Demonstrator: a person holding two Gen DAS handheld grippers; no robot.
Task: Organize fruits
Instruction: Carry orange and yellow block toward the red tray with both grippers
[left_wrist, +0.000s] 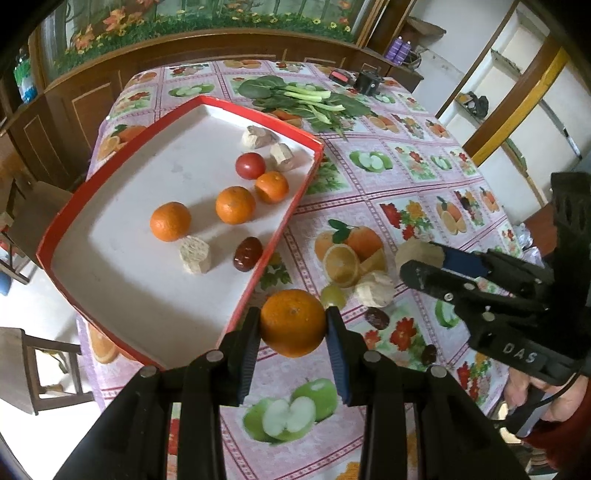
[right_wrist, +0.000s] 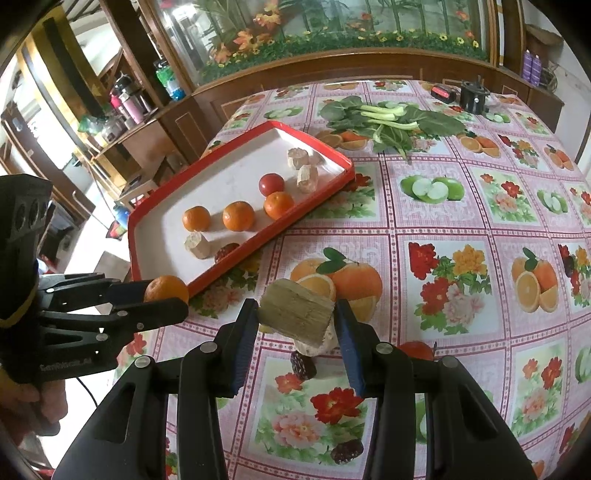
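The table (left_wrist: 388, 177), spread with a fruit-print oilcloth, fills both views, and on its far left half lies the red-rimmed white tray (left_wrist: 147, 122), already holding three oranges in a row, a tomato (left_wrist: 250, 165), several pale sugarcane chunks and a dark red date (left_wrist: 247, 253). Far beyond the tray lies a bunch of leafy greens (left_wrist: 306, 101). Near the tray's near right rim, the left gripper (left_wrist: 292, 328) is clamped on an orange (left_wrist: 292, 322) across its middle, lifted clear of the cloth. The right gripper (right_wrist: 297, 317), just right of it, pinches a cut sugarcane chunk (right_wrist: 297, 314) on its flat sides, tilted, above the cloth. Under and beside it on the cloth remain another pale chunk (left_wrist: 375, 288), a green grape (left_wrist: 333, 296) and two or three dates (left_wrist: 376, 318). The orange looks firm and fairly heavy, its peel giving good purchase — a squeeze at the widest girth suits it, since a rounder edge could roll out. The cane chunk seems light, stiff and fibrous, best taken on opposite cut faces — the grape and dates are small, soft and likely to slip or bruise.
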